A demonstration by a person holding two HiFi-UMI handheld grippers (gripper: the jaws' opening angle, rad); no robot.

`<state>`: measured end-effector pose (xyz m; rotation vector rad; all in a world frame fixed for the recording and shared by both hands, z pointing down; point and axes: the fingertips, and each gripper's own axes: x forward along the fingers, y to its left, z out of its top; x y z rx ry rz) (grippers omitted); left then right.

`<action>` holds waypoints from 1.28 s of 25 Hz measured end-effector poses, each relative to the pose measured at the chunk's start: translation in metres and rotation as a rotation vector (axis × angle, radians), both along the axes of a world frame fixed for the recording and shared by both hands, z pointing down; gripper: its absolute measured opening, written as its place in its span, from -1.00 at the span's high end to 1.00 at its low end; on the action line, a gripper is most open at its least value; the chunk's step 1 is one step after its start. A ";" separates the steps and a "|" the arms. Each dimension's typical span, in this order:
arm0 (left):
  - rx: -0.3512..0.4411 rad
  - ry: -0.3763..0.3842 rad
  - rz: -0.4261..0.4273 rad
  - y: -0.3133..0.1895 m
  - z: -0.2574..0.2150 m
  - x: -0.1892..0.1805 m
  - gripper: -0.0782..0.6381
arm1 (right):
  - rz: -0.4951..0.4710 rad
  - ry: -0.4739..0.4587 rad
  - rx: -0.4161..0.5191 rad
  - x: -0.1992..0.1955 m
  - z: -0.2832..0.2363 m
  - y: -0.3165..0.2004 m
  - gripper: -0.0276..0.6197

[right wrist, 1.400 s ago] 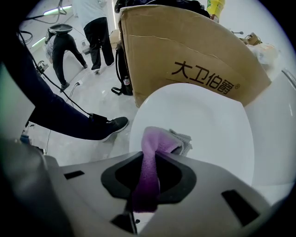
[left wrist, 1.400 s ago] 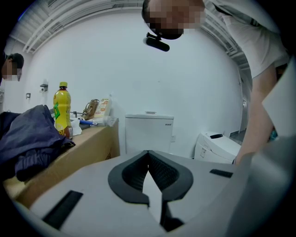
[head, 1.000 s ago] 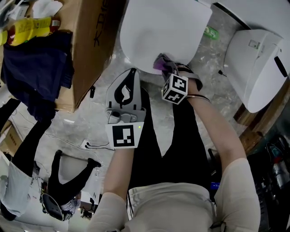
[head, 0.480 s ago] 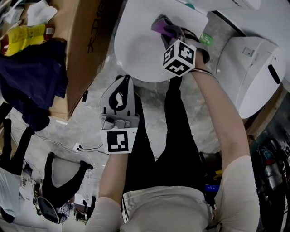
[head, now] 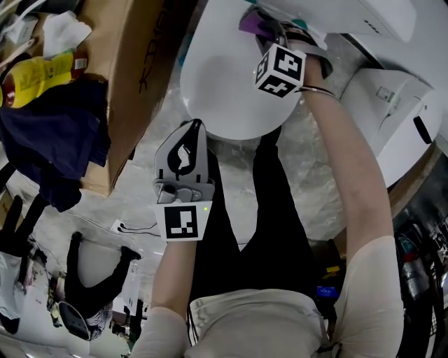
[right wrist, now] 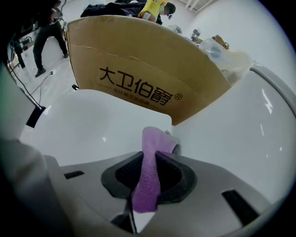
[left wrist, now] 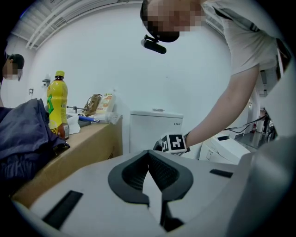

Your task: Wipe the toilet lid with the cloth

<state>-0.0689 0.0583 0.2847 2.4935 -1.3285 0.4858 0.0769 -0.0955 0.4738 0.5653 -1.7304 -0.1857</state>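
The brown cardboard box (head: pixel 129 77) carries a yellow drink bottle (head: pixel 43 68) and dark blue clothing (head: pixel 56 140) on its top, and it stands on a grey mottled floor (head: pixel 133 199). My right tongs (right wrist: pixel 150 157) clamp the purple cloth strip (right wrist: pixel 147 180), which runs lengthwise along the jaws. Its free end is at the rear edge of the oval white toilet lid (head: pixel 217 84). My left tongs (left wrist: pixel 149 155) are closed on nothing.

right gripper (head: pixel 269 33): moves from the near edge of the toilet lid (head: pixel 217 84) to its far back, by the tank (head: pixel 336 14).
cloth (head: pixel 250 21): slides up the lid with it.
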 end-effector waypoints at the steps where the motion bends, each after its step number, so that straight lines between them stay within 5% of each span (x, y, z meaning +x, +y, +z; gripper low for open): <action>1: 0.003 0.001 -0.006 -0.003 -0.001 0.000 0.74 | -0.017 0.012 0.004 0.000 0.002 -0.006 0.64; 6: -0.004 0.002 -0.019 -0.015 0.004 0.003 0.74 | -0.079 0.072 -0.006 0.007 0.013 -0.029 0.64; 16: -0.011 -0.014 -0.021 -0.023 0.009 -0.007 0.74 | -0.054 0.115 -0.043 0.009 0.036 -0.029 0.65; 32: 0.011 -0.006 -0.061 -0.009 0.001 -0.023 0.74 | -0.084 0.072 -0.158 -0.035 0.050 0.075 0.65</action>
